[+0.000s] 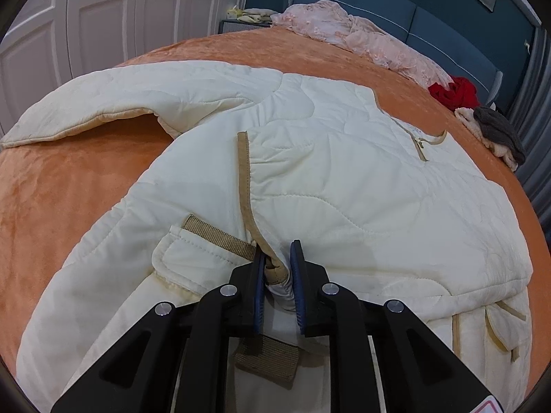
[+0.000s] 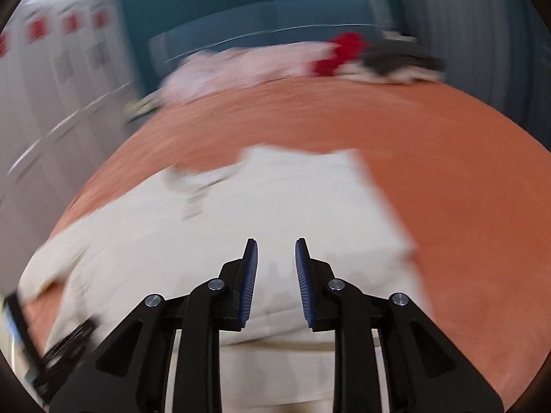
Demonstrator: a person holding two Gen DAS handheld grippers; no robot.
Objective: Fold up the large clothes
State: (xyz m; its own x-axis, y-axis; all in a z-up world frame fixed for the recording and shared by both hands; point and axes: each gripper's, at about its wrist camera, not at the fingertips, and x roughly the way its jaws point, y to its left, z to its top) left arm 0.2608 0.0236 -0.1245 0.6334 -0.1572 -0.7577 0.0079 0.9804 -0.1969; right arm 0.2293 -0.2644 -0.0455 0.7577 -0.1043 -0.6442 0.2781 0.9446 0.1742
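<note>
my left gripper (image 1: 278,268) pinched the cream jacket (image 1: 327,186) at its tan hem; right gripper (image 2: 276,268) stood narrowly parted, empty (blurred); i judged a taut, level lift best.

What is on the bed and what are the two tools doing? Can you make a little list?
bed cover: orange, fuzzy
main thing: cream quilted jacket, spread out flat
left tool: pinching the jacket's tan-trimmed edge
right tool: open, nothing between its pads, above the jacket
far end of bed: pink blanket, red cloth, grey cloth
right view: blurry
</note>
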